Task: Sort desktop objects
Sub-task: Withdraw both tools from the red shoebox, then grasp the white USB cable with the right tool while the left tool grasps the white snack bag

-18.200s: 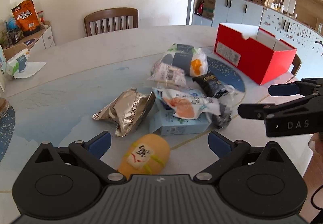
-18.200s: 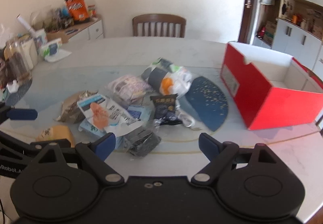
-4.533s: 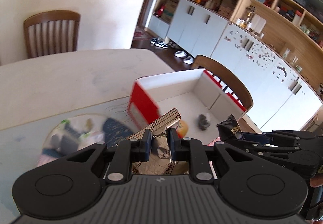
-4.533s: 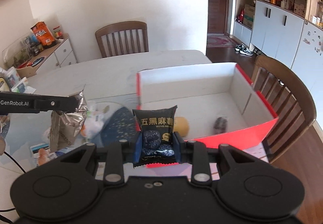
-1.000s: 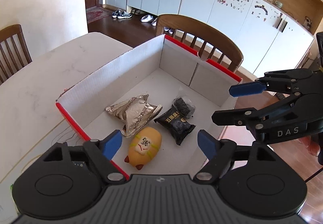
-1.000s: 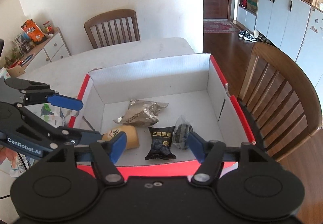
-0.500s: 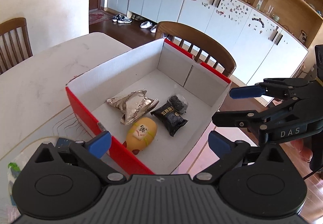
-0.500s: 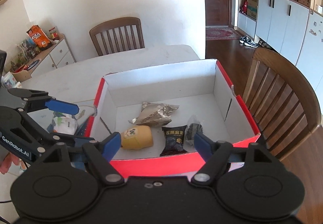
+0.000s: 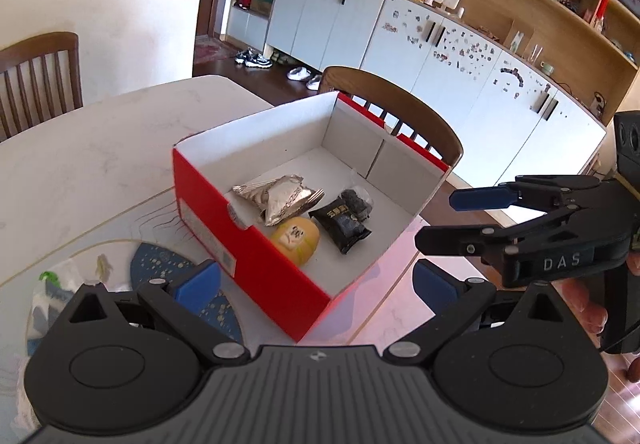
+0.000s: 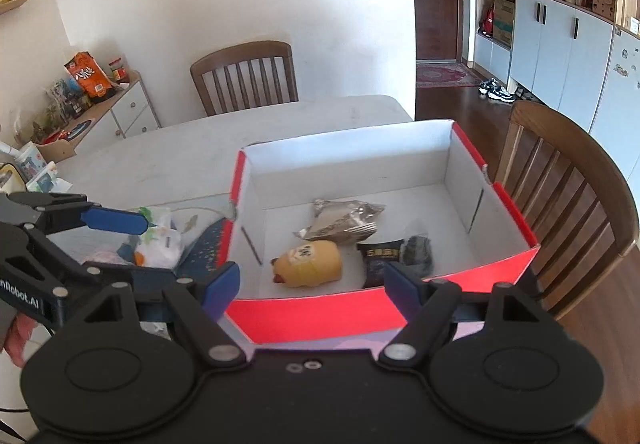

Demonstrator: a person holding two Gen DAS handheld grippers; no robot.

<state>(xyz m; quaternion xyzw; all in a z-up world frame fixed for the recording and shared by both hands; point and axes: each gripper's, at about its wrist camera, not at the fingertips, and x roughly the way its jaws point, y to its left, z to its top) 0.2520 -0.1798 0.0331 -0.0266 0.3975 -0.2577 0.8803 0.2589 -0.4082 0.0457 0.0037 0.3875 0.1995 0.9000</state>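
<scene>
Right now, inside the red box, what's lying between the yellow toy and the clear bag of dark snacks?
The black snack packet lies between the yellow toy and the clear bag, seen in the right wrist view.

A pale marble worktop (image 10: pixel 168 160) carries a red cardboard box (image 10: pixel 316 314) near its right edge, with a dark blue speckled mat (image 9: pixel 160 264) and crumpled plastic snack bags (image 10: pixel 160 240) beside it.

box (image 9: pixel 256 244) red, white inside | toy (image 10: pixel 312 264) yellow | packet (image 9: pixel 280 196) silver
</scene>
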